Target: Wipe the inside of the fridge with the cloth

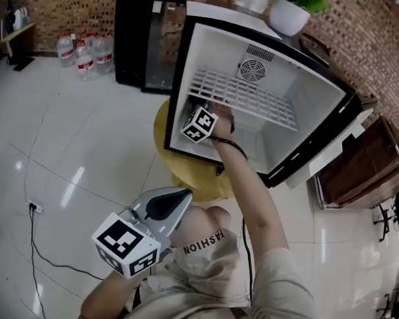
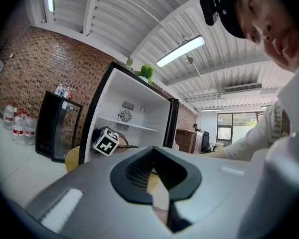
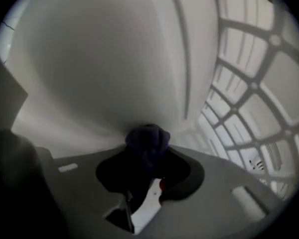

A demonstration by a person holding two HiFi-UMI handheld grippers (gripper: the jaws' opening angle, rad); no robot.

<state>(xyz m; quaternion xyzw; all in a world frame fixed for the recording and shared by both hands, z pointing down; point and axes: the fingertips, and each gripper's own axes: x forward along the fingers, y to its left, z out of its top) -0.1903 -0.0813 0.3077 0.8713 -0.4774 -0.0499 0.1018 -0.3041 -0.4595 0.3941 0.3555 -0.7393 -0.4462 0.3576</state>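
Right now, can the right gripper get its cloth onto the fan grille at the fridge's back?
Probably not directly: the right gripper, shut on the cloth, sits below the wire shelf, and the fan grille is above it. The open front allows re-entry higher.

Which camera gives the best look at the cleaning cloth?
The right gripper view: the dark cloth sits bunched in the right claw, in front of the fridge's white inner wall. In the head view the claw's marker cube covers it; in the left gripper view it is too small to make out.
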